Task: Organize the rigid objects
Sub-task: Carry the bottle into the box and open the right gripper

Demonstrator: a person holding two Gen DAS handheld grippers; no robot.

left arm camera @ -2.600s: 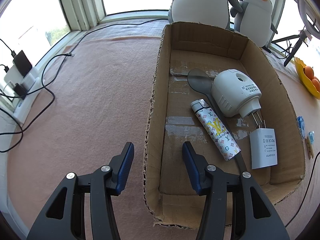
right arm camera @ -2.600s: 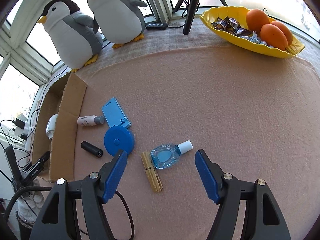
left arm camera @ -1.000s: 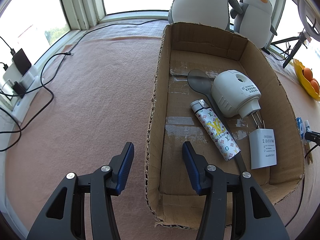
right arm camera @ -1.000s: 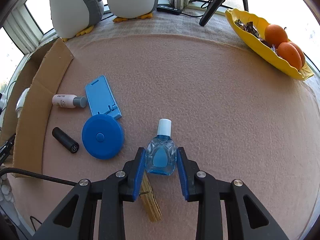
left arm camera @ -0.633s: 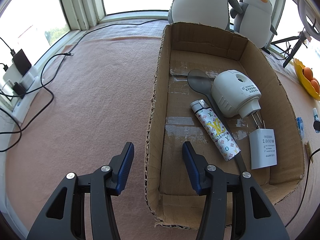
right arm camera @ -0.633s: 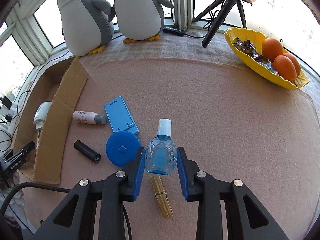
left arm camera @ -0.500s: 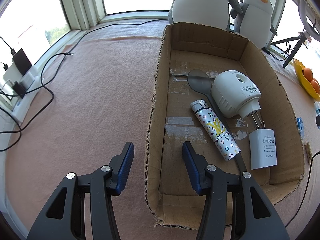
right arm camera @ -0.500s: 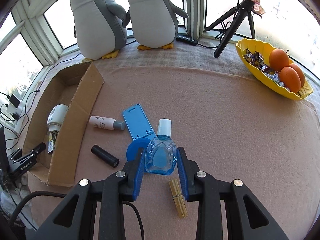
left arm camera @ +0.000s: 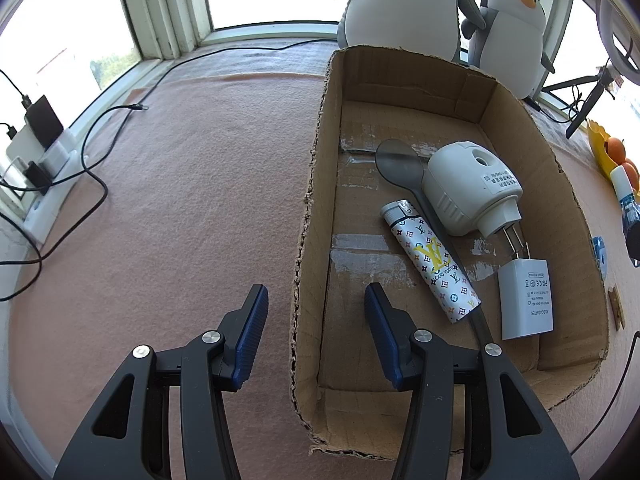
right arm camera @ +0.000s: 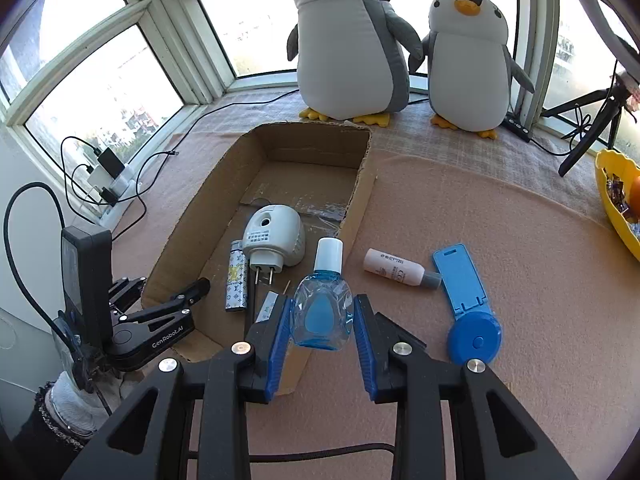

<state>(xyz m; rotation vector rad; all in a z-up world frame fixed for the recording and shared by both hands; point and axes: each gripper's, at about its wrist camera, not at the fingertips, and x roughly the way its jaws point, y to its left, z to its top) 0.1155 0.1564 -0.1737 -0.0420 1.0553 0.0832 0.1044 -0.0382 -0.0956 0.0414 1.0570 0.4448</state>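
Note:
My right gripper (right arm camera: pixel 323 304) is shut on a clear blue dropper bottle (right arm camera: pixel 322 316) with a white cap, held in the air above the near right wall of the cardboard box (right arm camera: pixel 360 216). The bottle (left arm camera: pixel 624 192) also shows at the right edge of the left wrist view. In the box (left arm camera: pixel 320 184) lie a white plug-in device (left arm camera: pixel 468 184), a patterned lighter (left arm camera: pixel 432 260), a white charger (left arm camera: pixel 526 300) and a grey spoon (left arm camera: pixel 400 160). My left gripper (left arm camera: pixel 315 292) stands open astride the box's left wall, its pads clear of the wall.
On the pink cloth right of the box lie a small white bottle (right arm camera: pixel 394 270), a blue phone stand (right arm camera: pixel 460 280) and a blue round tape measure (right arm camera: pixel 474 338). Two plush penguins (right arm camera: pixel 352 40) stand behind the box. A yellow fruit bowl (right arm camera: pixel 616 208) and a tripod (right arm camera: pixel 588 128) are at the right; cables (left arm camera: pixel 92 168) at the left.
My right gripper has risen and swung left with the dropper bottle, from over the tape measure to the box's right wall. The left gripper has not moved.

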